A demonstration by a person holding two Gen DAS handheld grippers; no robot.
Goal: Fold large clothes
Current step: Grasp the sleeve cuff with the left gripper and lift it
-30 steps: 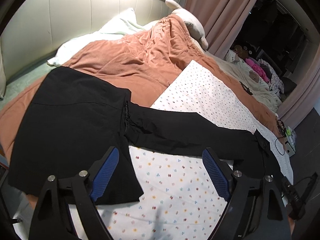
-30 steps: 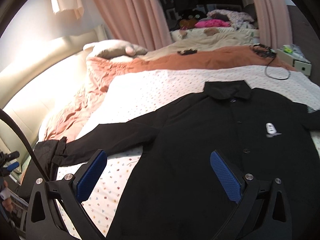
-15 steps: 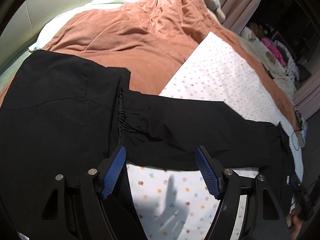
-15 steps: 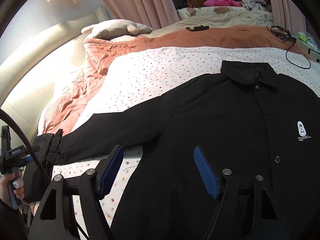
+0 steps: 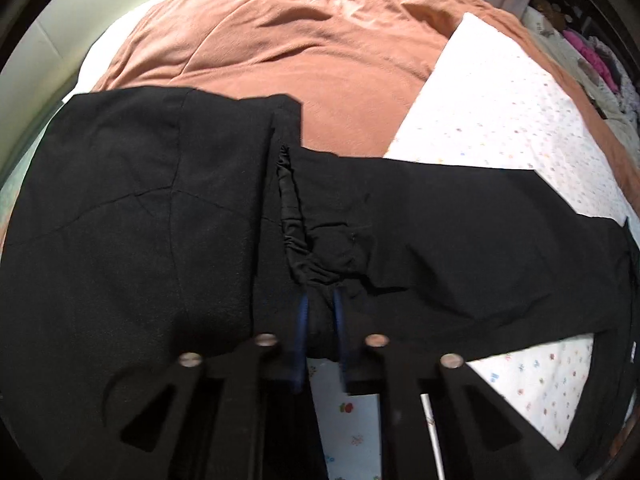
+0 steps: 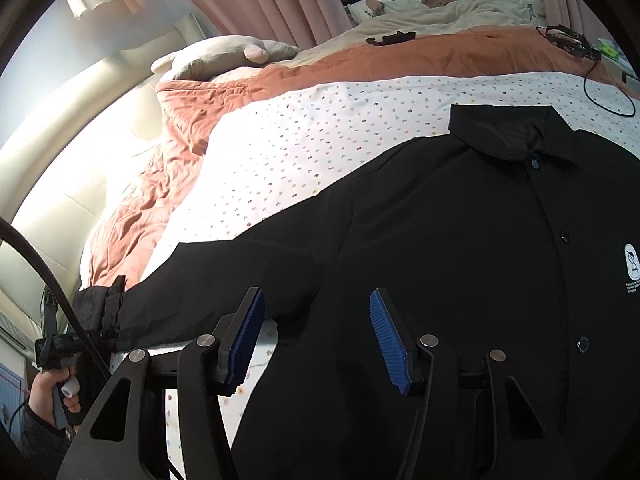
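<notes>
A black jacket [image 6: 460, 240] lay spread face up on a white dotted sheet [image 6: 320, 136] over the bed, filling the lower right of the right wrist view, its collar at the upper right and its buttons running down the front. One sleeve [image 5: 420, 232] stretched toward the lower left of that view, ending in a gathered cuff [image 5: 296, 236]. In the left wrist view the left gripper [image 5: 320, 312] stood at the lower centre with its blue pads [image 5: 303, 320] drawn nearly together – the jaws had just been closing – and black fabric of the sleeve at the cuff was pinched between them. A second black garment [image 5: 132, 220] lay flat in the left half of that view, beside the cuff and partly over an orange blanket [image 5: 300, 40] that filled the top of the frame. The right gripper [image 6: 316, 332] hovered at the bottom centre of its own view, over the jacket near the armpit; its jaws had just been closing too, yet a clear gap remained between the pads [image 6: 386, 340] and they pressed on nothing. At the far lower left of the right wrist view a hand [image 6: 52, 396] gripped a handle. Pink curtains [image 6: 256, 0] hung at the top – a grey pillow [image 6: 216, 58] lay below them.
</notes>
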